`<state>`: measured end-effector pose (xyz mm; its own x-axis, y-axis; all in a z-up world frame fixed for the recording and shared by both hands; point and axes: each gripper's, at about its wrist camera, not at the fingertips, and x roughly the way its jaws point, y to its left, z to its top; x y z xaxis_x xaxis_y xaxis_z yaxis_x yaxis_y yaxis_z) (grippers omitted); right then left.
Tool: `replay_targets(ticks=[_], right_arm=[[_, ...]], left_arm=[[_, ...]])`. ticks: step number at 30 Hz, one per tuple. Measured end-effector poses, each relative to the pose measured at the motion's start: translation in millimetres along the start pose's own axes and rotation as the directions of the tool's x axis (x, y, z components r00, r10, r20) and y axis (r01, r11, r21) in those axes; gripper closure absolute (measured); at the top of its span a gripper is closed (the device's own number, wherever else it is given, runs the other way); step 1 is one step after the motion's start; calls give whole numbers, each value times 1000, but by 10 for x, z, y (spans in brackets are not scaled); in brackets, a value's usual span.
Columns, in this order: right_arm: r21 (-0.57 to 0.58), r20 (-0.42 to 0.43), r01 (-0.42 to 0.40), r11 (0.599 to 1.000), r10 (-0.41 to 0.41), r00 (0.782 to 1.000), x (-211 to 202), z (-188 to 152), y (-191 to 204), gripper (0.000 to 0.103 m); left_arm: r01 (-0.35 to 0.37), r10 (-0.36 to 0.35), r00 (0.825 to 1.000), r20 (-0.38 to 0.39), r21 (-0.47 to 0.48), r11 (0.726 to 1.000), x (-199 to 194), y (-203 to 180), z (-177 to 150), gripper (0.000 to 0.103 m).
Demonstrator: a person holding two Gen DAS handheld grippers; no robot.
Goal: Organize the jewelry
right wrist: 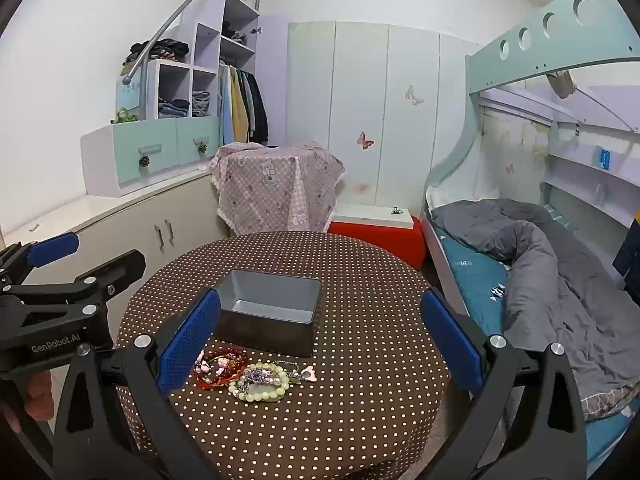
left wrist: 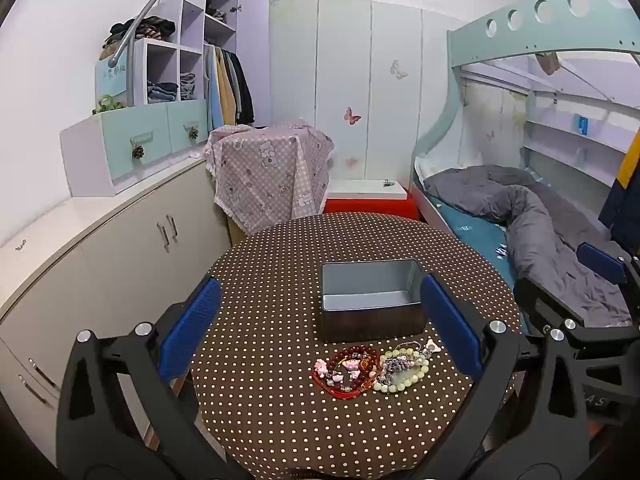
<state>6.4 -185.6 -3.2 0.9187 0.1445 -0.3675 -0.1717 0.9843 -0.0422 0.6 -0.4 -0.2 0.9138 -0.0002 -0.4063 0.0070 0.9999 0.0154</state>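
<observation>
A pile of jewelry lies on the round polka-dot table (left wrist: 280,420): red bead bracelets with pink charms (left wrist: 347,369) and pale green bead bracelets (left wrist: 404,372). Behind the pile stands an open, empty metal tin (left wrist: 370,300). My left gripper (left wrist: 320,328) is open and empty, held above the table in front of the pile. In the right wrist view the red bracelets (right wrist: 220,366), the green bracelets (right wrist: 264,386) and the tin (right wrist: 270,312) show again on the table (right wrist: 360,400). My right gripper (right wrist: 320,336) is open and empty, right of the pile.
A bunk bed with a grey duvet (left wrist: 540,216) stands to the right. White cabinets (left wrist: 100,240) run along the left. A pink cloth-covered object (left wrist: 268,172) and a red stool (left wrist: 372,204) stand behind the table.
</observation>
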Motion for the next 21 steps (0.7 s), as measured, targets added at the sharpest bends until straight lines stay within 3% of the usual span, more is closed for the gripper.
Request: replay_targets(ticks=[21], right_arm=[[5, 7, 14, 1000, -14, 1000, -75, 28, -68, 7]], left_arm=[[27, -27, 1000, -4, 9, 1000, 46, -63, -22, 6]])
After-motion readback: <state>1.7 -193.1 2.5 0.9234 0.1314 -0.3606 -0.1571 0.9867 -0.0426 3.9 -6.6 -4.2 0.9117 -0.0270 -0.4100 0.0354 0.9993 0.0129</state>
